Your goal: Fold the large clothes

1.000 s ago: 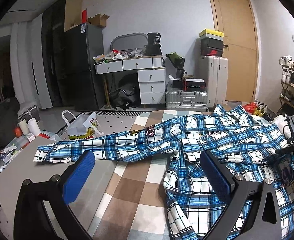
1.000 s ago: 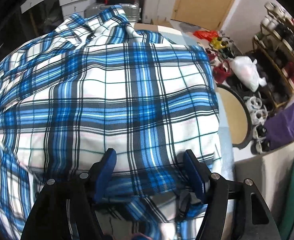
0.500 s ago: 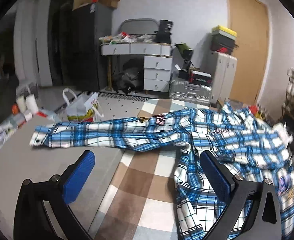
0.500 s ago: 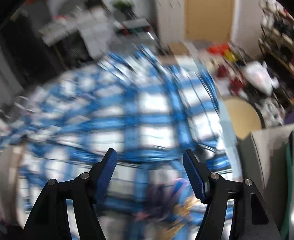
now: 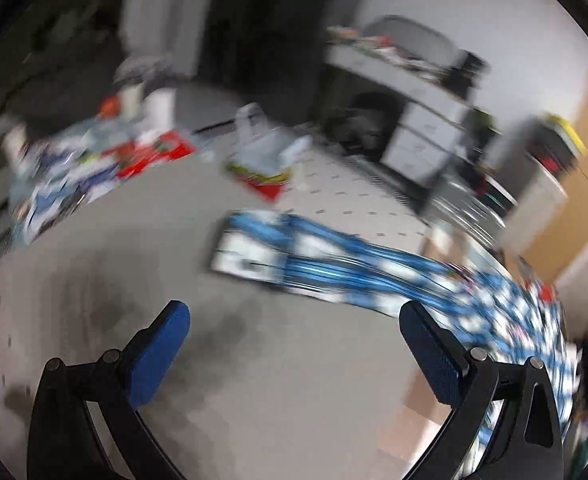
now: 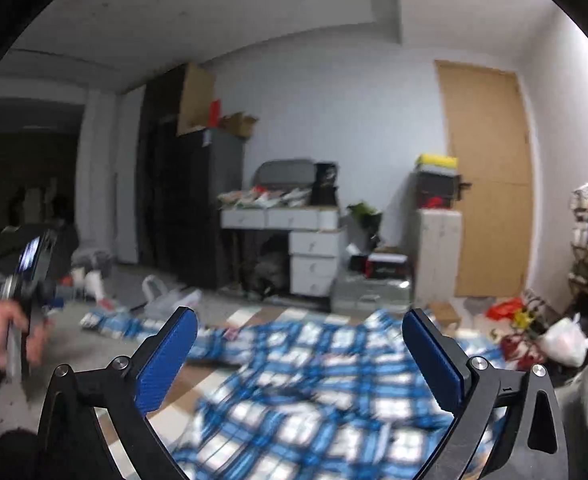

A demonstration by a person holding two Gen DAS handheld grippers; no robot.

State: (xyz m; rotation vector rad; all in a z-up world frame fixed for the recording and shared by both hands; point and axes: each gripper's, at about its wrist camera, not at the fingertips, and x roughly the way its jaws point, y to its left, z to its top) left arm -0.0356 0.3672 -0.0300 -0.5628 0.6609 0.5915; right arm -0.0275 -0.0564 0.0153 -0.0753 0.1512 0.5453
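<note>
We see first the large blue-and-white plaid shirt (image 6: 326, 392) of woven cloth. In the right wrist view it lies spread flat and fills the lower middle, from about 8 o'clock to 4 o'clock. It rests partly on a brown-and-cream checked cover (image 6: 197, 396) and partly on a grey work surface (image 5: 253, 380). One long sleeve (image 5: 294, 264) stretches away from the body; in the left wrist view it runs from the centre toward 4 o'clock, and its white cuff end lies flat on the grey surface. The pattern is wide blue bands crossed by thin dark lines on white squares. Both views are blurred, so we cannot read any badge or writing on the shirt, and no label in the room is readable.

The right gripper (image 6: 300, 354), black with blue pads, has just been opening; its jaws stand wide apart, above the shirt, with nothing between them. The left gripper (image 5: 294, 344) of the same kind also has its jaws wide, over the bare grey surface, and the sleeve lies beyond them at 1 o'clock, not touched.

At 9 o'clock in the right wrist view, the person's left hand (image 6: 9, 336) grips the handle of the other tool.

At 12 o'clock behind the shirt stands a white desk with drawers (image 6: 294, 240), and at 2 o'clock a plain wooden door (image 6: 490, 184).
</note>
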